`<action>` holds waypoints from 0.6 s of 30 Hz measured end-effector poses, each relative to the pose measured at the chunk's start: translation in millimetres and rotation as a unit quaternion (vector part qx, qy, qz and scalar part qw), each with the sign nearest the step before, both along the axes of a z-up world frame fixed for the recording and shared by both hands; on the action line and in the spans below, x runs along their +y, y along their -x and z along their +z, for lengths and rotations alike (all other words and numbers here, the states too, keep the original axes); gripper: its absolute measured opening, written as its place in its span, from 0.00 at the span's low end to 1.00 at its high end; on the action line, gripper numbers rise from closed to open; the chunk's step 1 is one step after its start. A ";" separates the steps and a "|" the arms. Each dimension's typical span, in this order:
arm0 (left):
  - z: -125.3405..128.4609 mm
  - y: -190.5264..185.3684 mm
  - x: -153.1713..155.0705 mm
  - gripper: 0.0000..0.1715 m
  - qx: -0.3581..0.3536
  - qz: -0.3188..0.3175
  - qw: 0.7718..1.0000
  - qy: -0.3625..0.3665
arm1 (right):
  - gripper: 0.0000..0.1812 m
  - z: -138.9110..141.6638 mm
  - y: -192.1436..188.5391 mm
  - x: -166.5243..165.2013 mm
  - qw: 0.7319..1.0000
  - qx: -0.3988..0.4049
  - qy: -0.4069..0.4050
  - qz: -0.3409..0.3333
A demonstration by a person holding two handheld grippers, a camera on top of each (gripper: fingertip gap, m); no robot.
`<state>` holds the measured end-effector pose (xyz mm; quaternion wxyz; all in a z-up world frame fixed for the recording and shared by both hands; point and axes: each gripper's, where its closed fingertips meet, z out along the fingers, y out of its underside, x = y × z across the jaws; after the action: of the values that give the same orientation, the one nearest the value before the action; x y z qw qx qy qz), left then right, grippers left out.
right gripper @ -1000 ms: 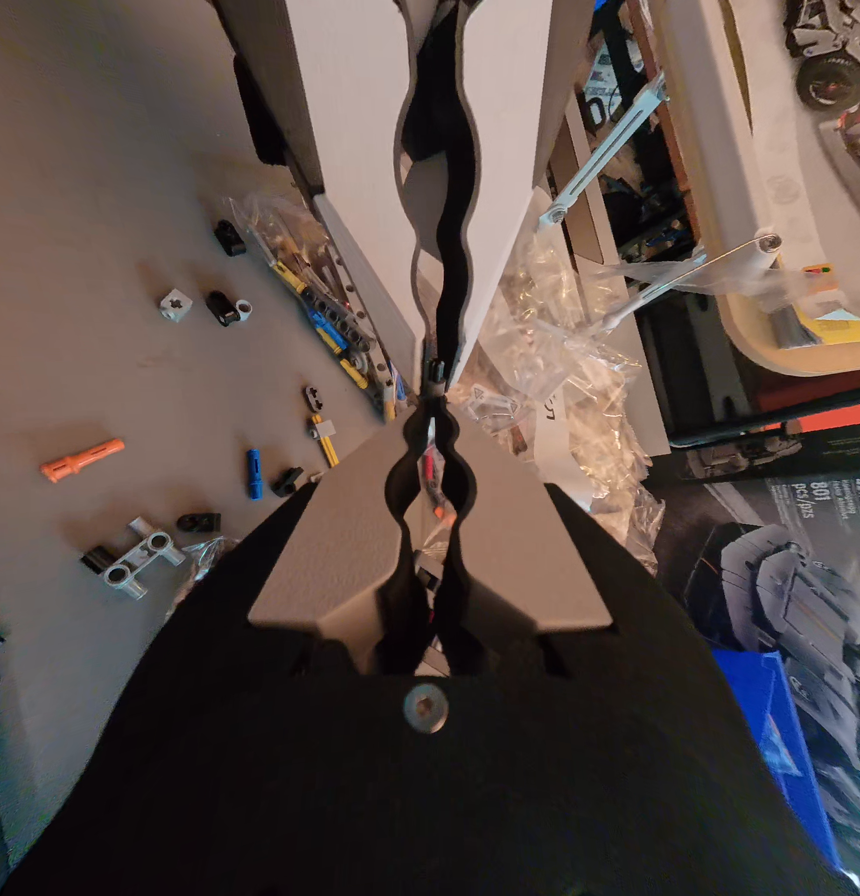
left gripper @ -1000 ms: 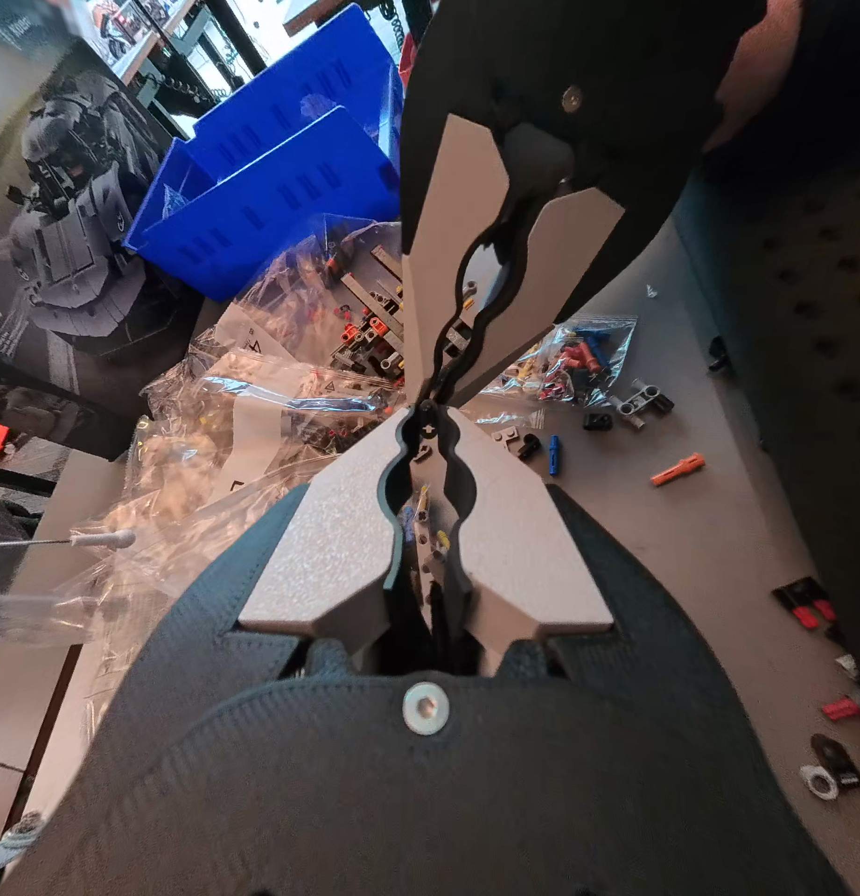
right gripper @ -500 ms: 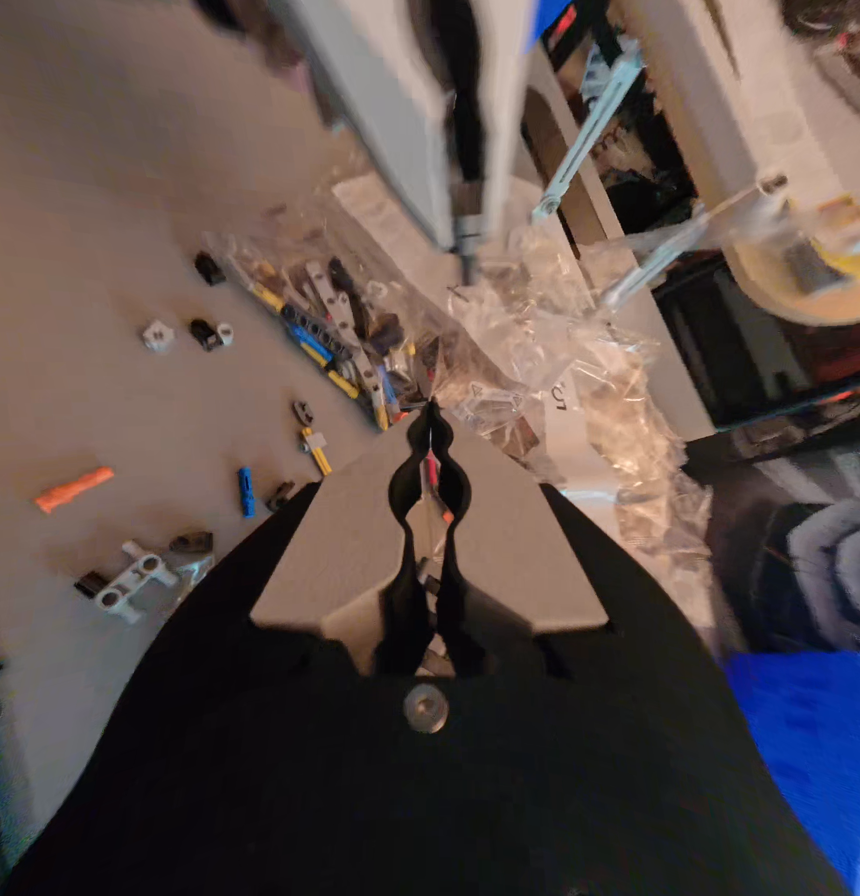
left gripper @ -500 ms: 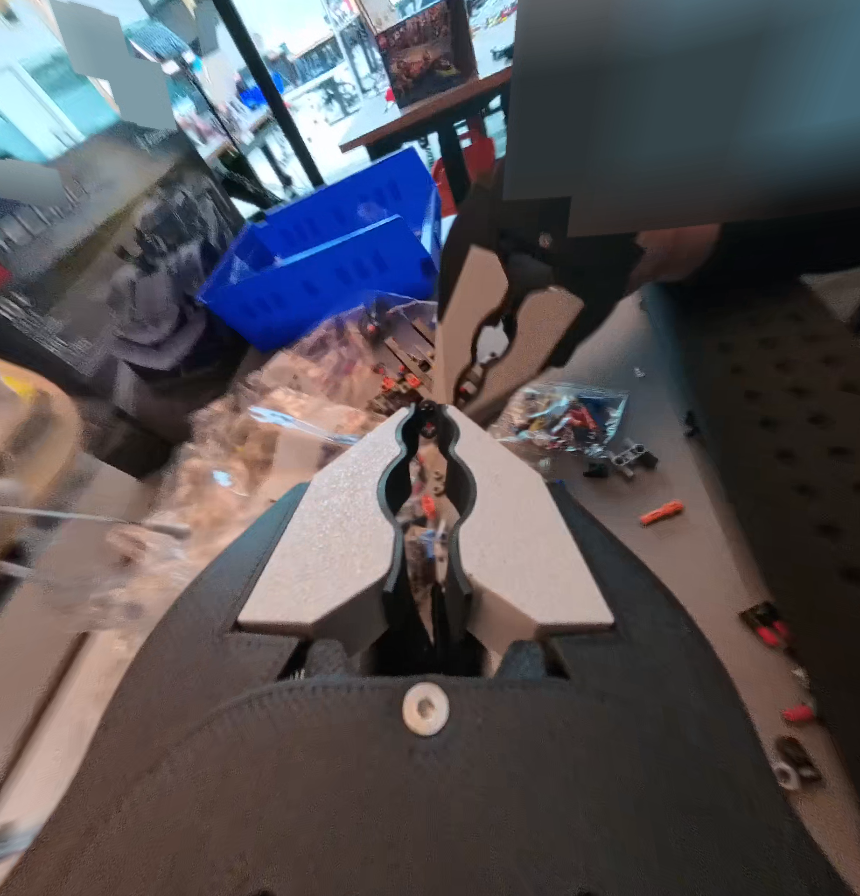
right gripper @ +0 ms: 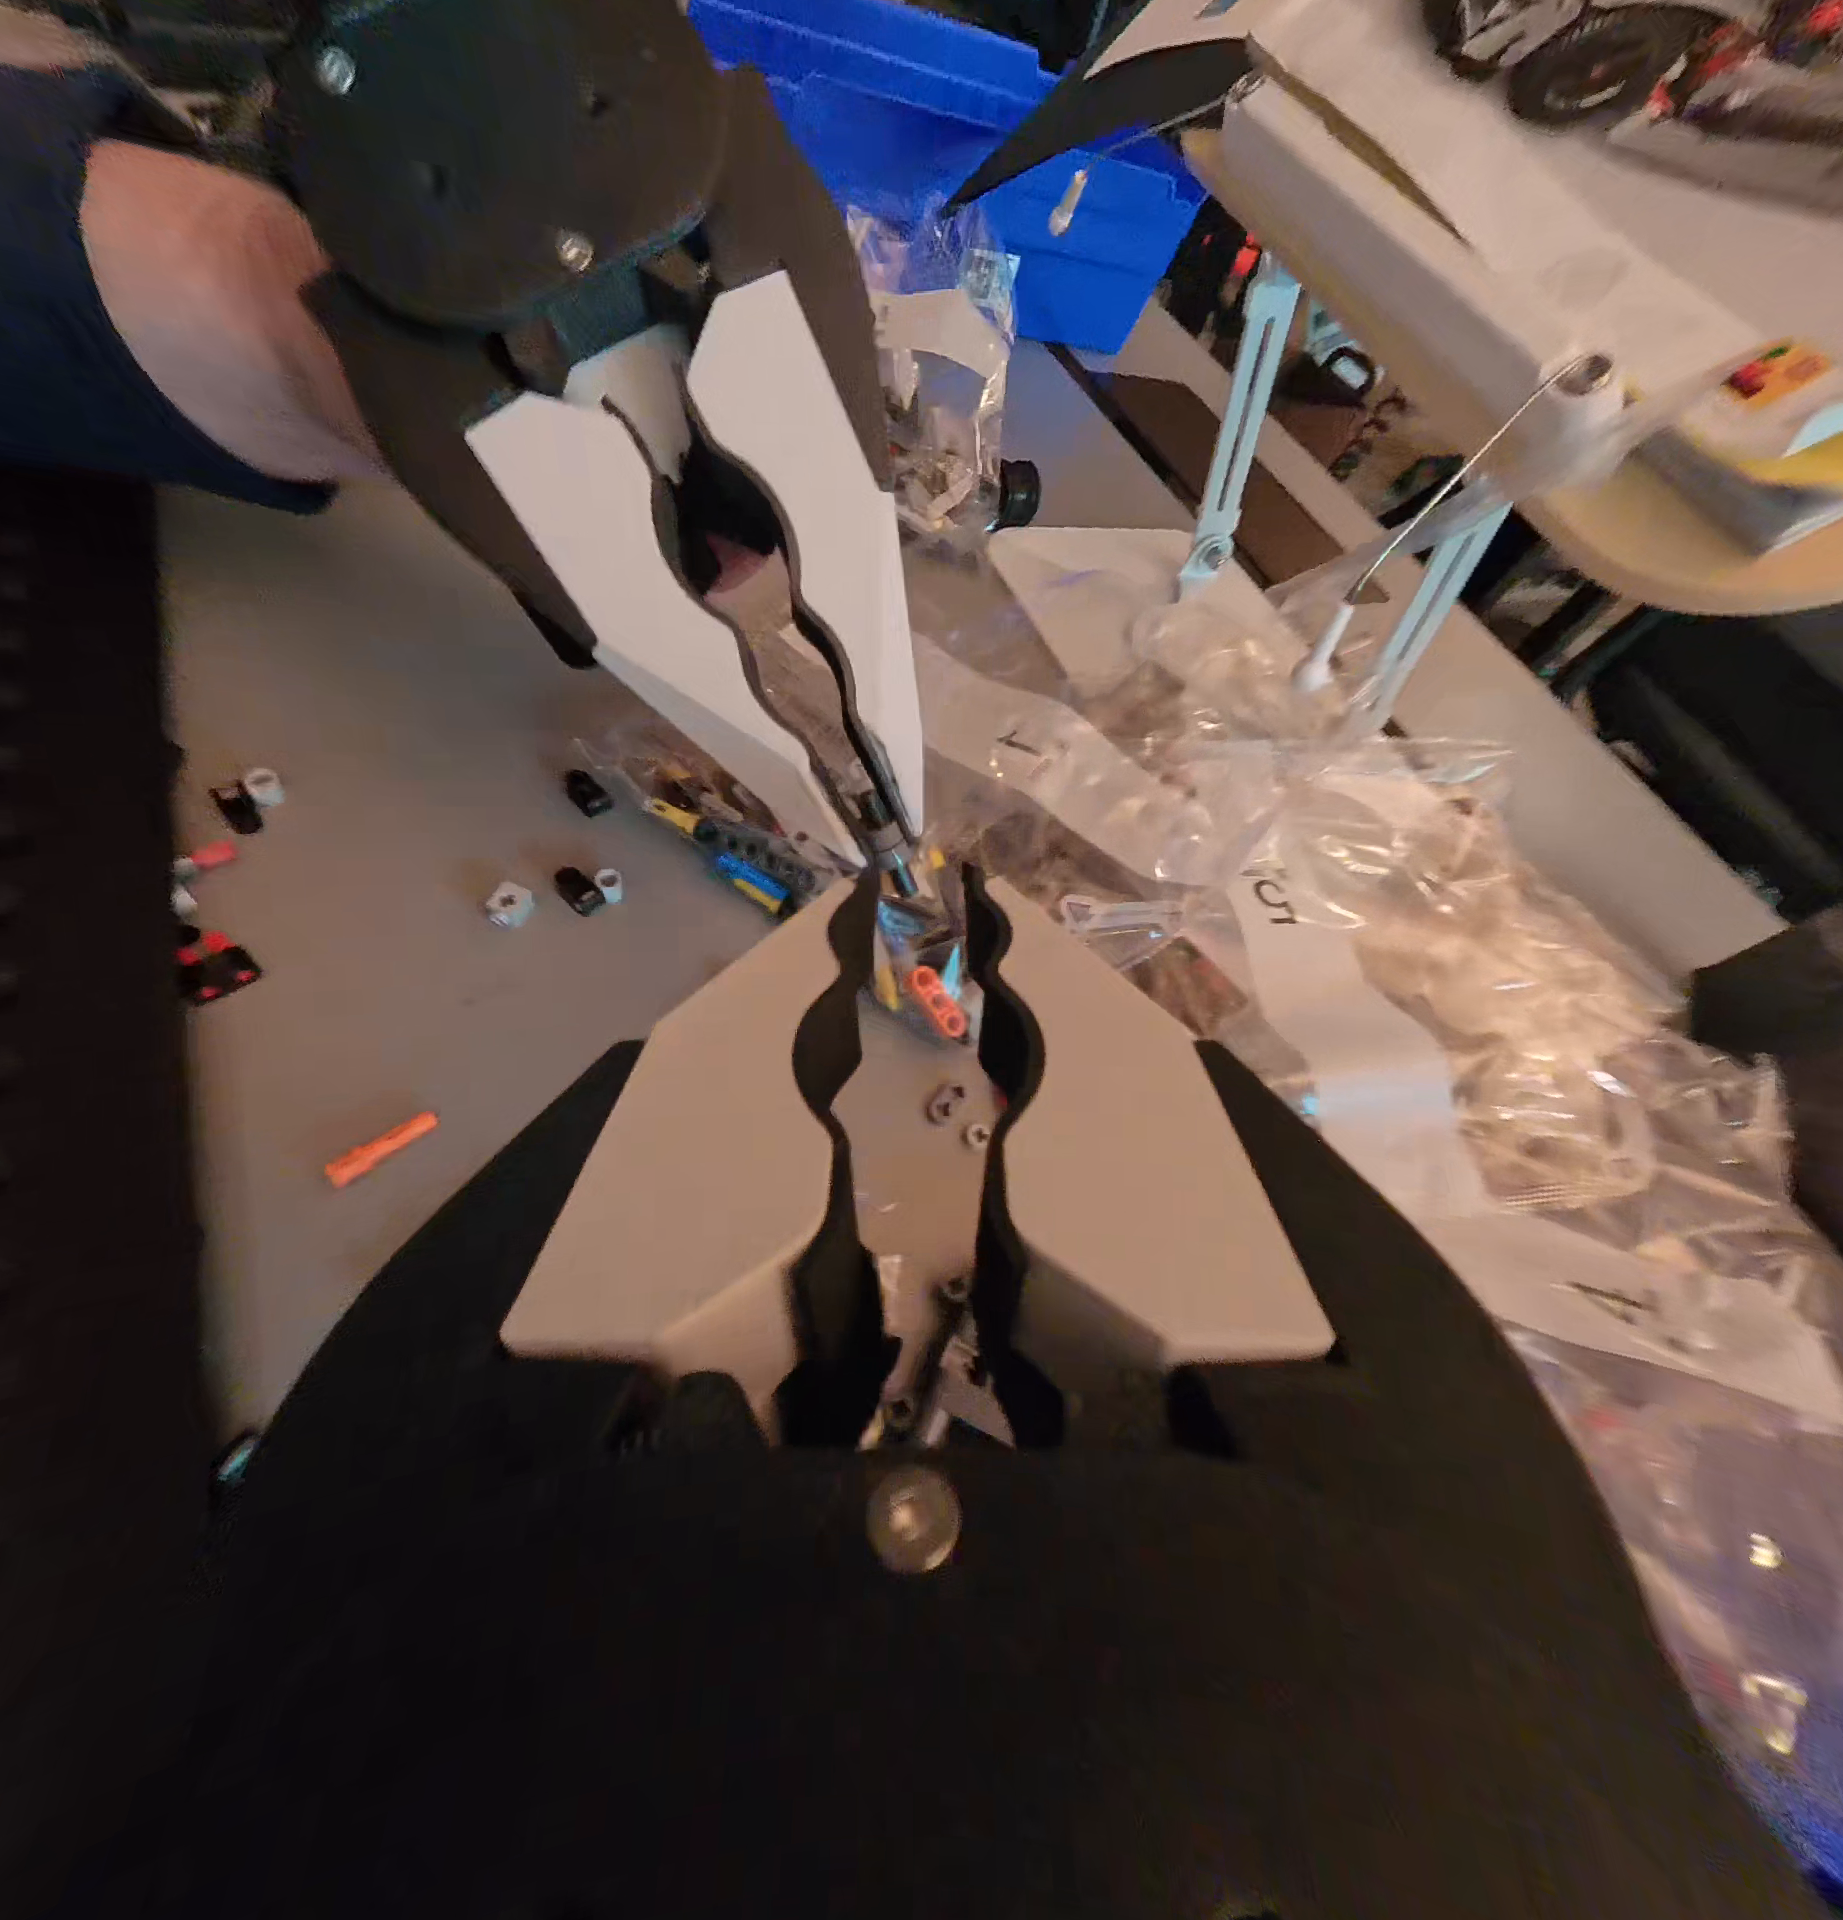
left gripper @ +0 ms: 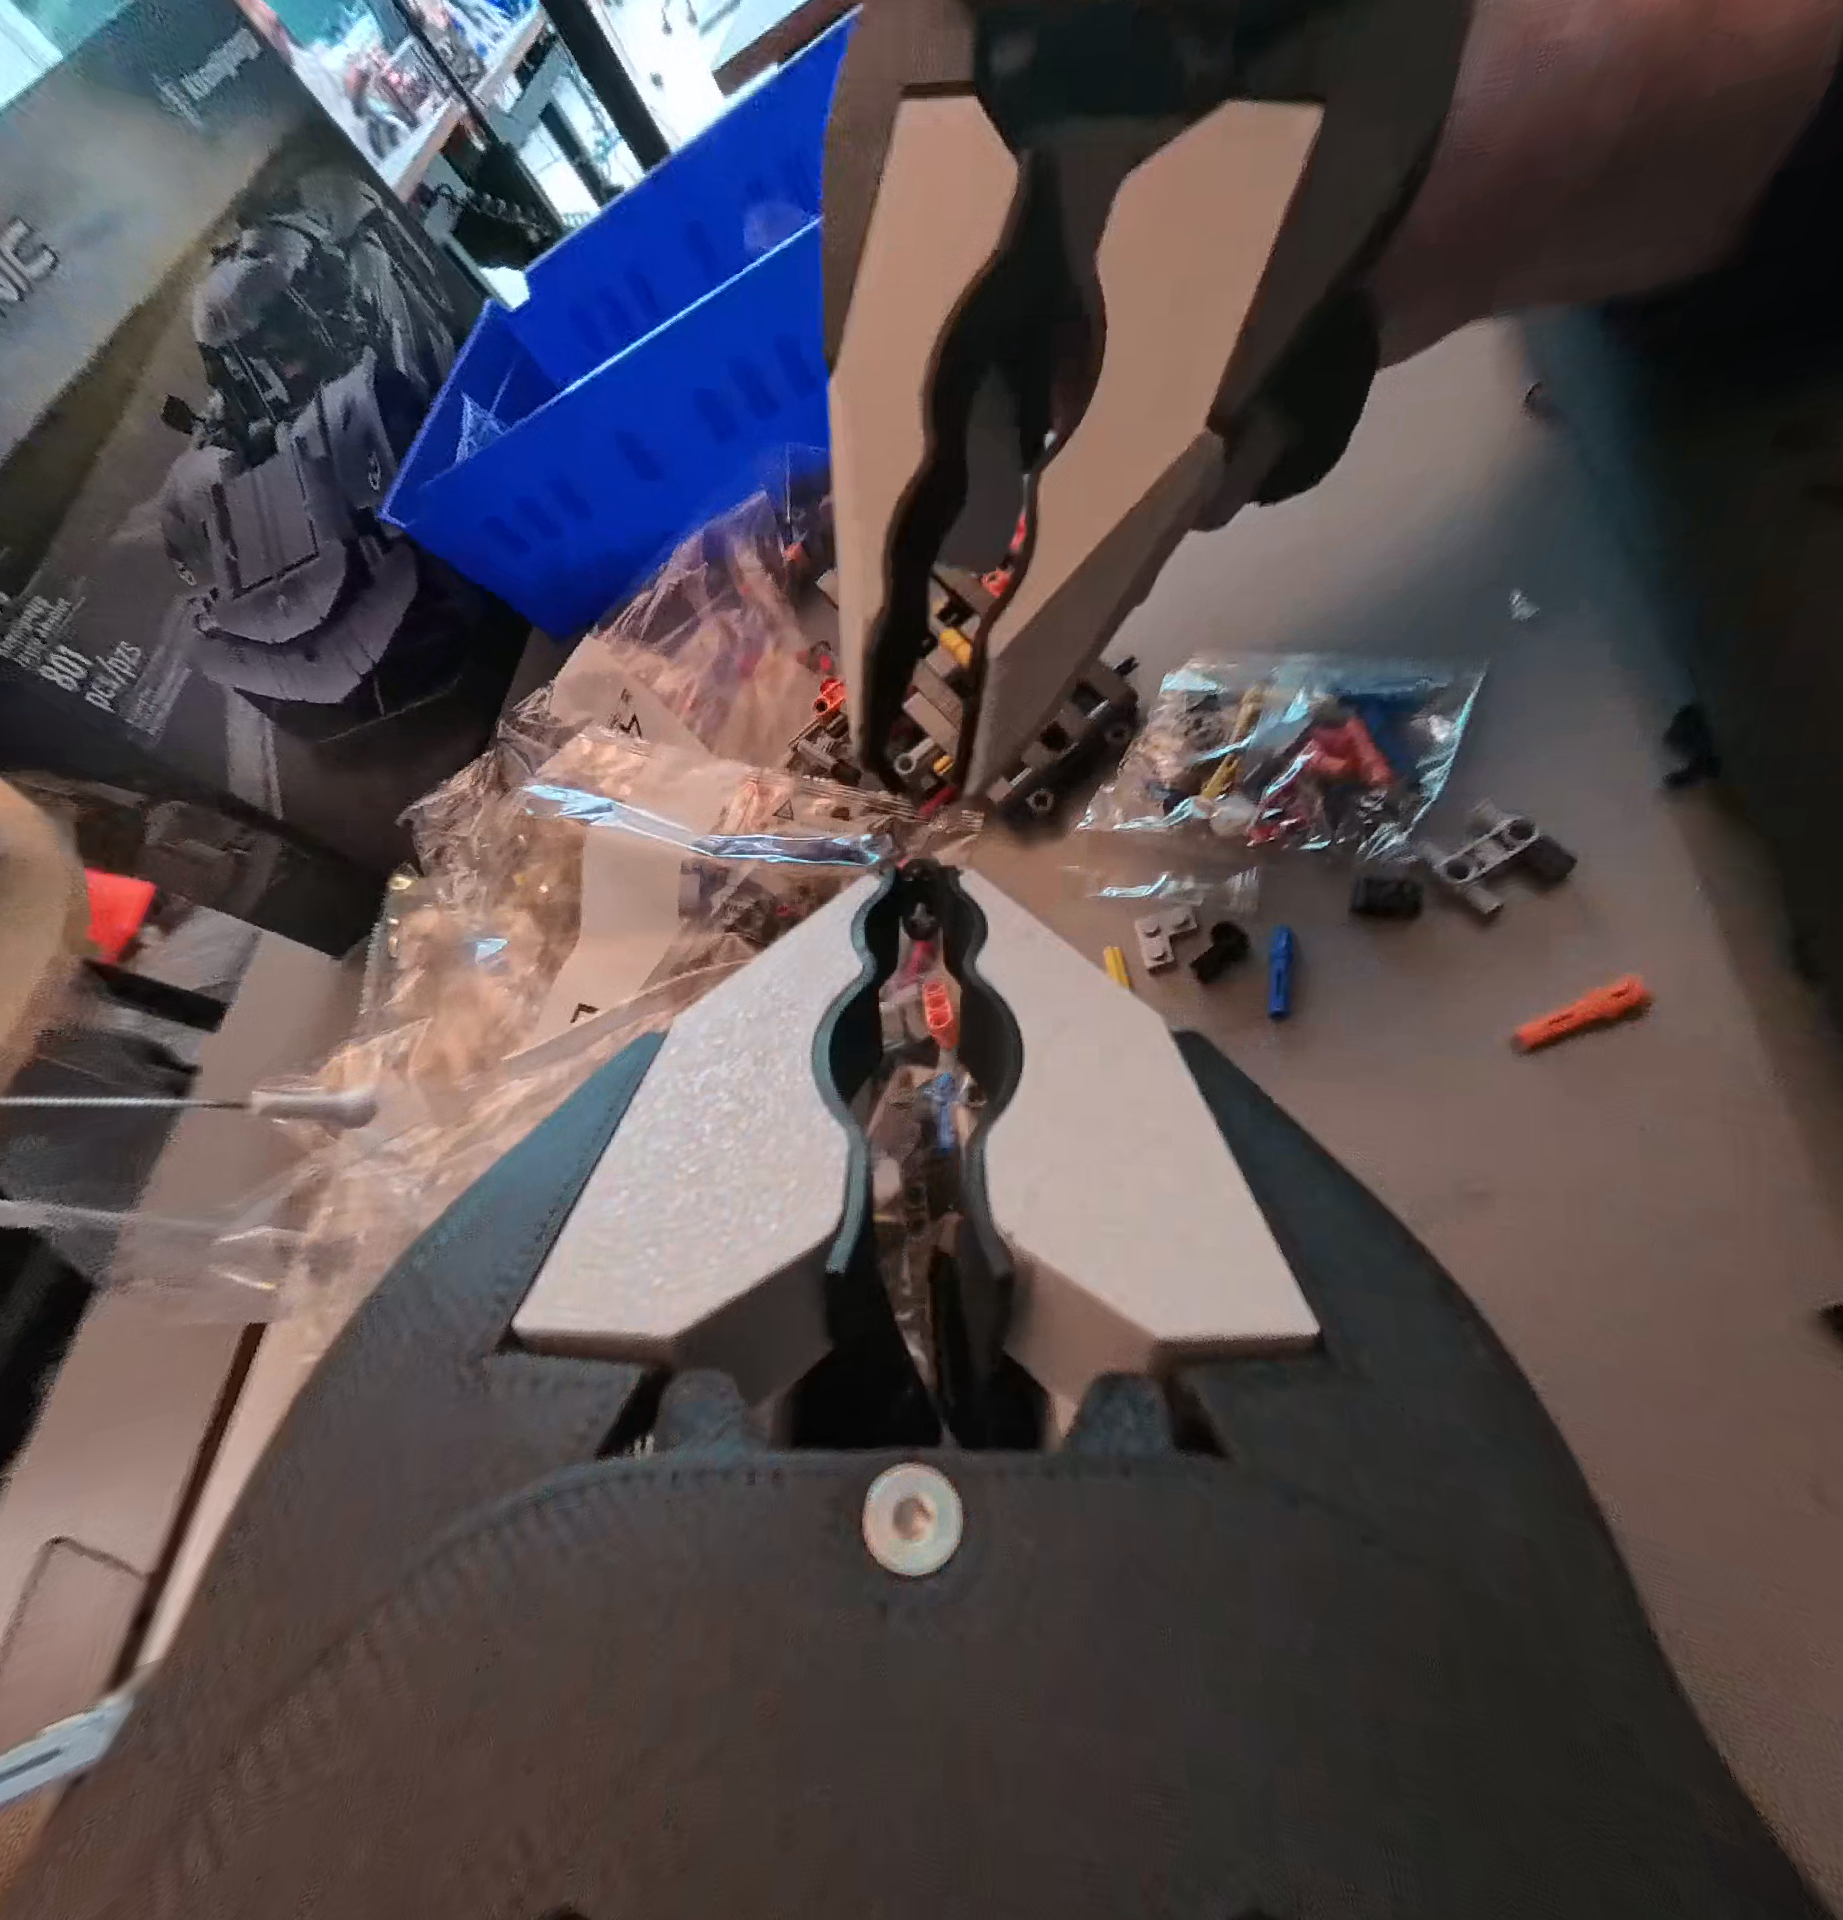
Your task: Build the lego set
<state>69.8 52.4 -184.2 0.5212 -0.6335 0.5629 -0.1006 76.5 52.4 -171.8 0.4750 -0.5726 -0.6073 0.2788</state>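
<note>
Grey tabletop [left gripper: 1519,1195] strewn with loose lego pieces [left gripper: 1278,968] and clear bags [left gripper: 605,935]; blue bins [left gripper: 626,416] behind; left gripper [left gripper: 919,891] pinching a small dark pin [right gripper: 889,852]; right gripper [right gripper: 919,883] spread, empty.

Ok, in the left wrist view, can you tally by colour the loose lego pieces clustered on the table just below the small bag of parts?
Orange pin: 1
Blue pin: 1
Yellow piece: 1
Grey pieces: 2
Black pieces: 2
Total: 7
</note>
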 end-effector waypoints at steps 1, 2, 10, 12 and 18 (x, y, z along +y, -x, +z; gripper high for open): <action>-0.1 -0.2 1.4 0.03 0.012 0.006 1.000 -0.020 | 0.09 -1.4 1.0 -0.1 1.000 0.002 0.020 0.002; 0.9 0.2 3.8 0.03 0.024 0.014 0.999 -0.044 | 0.12 -4.1 1.9 1.5 0.999 0.001 0.043 -0.003; -0.6 0.0 8.7 0.03 0.099 0.031 0.985 -0.140 | 0.14 -10.9 5.9 0.1 0.990 0.014 0.139 0.009; 0.9 0.6 10.0 0.03 0.121 0.035 0.977 -0.171 | 0.15 -9.9 7.3 -0.5 0.988 0.021 0.152 0.011; -2.7 -3.0 12.1 0.03 0.160 0.038 0.964 -0.211 | 0.14 -10.4 9.6 0.5 0.977 0.041 0.211 0.011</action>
<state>72.8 64.6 -186.9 0.5496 -0.5385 0.6225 0.1429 66.9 52.9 -182.2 0.3645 -0.6415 -0.5212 0.4289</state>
